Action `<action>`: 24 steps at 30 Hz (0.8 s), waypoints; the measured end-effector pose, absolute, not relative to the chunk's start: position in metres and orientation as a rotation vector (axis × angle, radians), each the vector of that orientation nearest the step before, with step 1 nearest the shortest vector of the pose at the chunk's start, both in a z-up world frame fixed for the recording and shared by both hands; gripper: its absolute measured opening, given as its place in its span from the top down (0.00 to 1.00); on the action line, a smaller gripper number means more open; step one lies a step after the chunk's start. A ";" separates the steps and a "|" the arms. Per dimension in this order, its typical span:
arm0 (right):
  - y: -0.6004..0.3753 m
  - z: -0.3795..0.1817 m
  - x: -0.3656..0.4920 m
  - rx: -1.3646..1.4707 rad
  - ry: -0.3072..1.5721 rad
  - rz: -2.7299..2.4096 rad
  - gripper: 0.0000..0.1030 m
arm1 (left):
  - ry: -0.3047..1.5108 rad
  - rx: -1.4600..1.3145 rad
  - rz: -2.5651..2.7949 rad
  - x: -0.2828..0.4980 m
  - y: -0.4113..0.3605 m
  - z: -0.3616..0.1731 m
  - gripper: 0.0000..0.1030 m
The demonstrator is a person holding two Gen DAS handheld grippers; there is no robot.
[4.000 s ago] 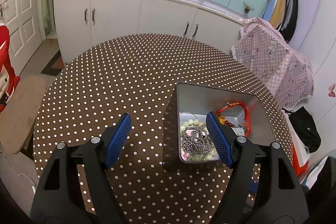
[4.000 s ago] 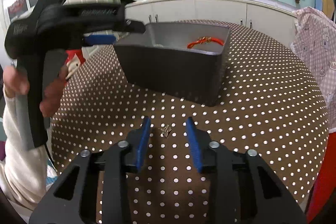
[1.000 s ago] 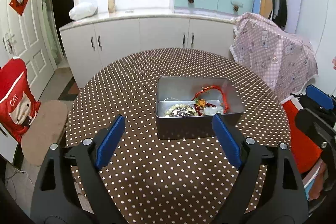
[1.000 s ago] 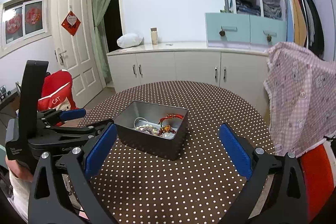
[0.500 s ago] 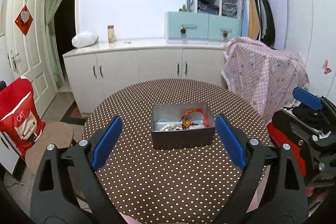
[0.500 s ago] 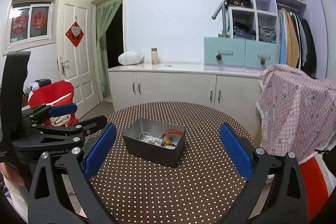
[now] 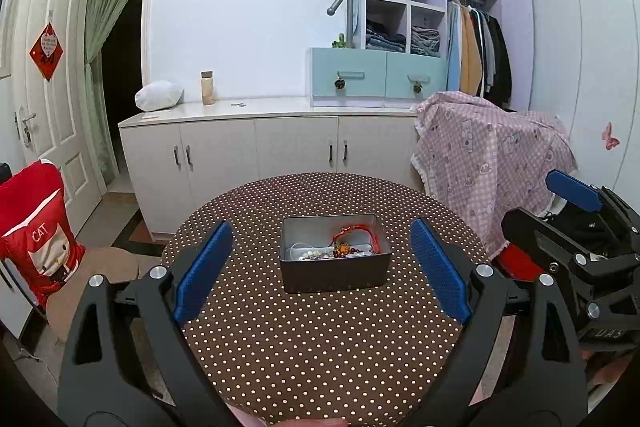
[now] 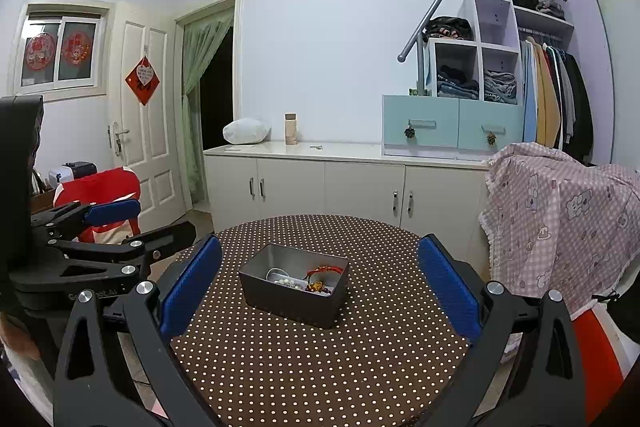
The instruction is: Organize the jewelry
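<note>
A round worktop (image 7: pixel 320 347) in brown polka-dot cloth carries a grey metal tin (image 7: pixel 335 271) near its middle. Both tools hang above the near edge, well apart from the tin: the left gripper (image 7: pixel 320 275) and the right gripper (image 8: pixel 316 285) each have their jaws spread wide, grasping nothing. Inside the tin lie a red cord bracelet (image 7: pixel 357 233) and mixed beads (image 7: pixel 320 254).

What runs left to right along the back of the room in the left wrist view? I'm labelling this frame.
Red diamond door ornament → white pillow-like bundle on the counter → small beige jar → pale blue drawer unit → hanging clothes → pink patterned cloth.
</note>
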State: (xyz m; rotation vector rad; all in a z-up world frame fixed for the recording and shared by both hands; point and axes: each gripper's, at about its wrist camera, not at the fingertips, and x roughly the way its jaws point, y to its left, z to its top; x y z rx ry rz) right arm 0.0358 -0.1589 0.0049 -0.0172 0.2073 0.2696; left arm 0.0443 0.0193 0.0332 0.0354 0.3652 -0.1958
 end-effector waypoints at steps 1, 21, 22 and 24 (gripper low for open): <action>-0.159 0.005 0.035 -0.017 0.206 0.269 0.08 | 0.367 0.037 -0.194 0.044 0.019 0.033 0.13; -0.158 0.005 0.028 -0.015 0.205 0.269 0.08 | 0.375 0.045 -0.185 0.034 0.017 0.032 0.12; -0.157 0.006 0.027 -0.015 0.204 0.270 0.08 | 0.376 0.046 -0.185 0.034 0.017 0.032 0.12; -0.157 0.006 0.027 -0.015 0.204 0.271 0.08 | 0.376 0.045 -0.185 0.034 0.017 0.031 0.12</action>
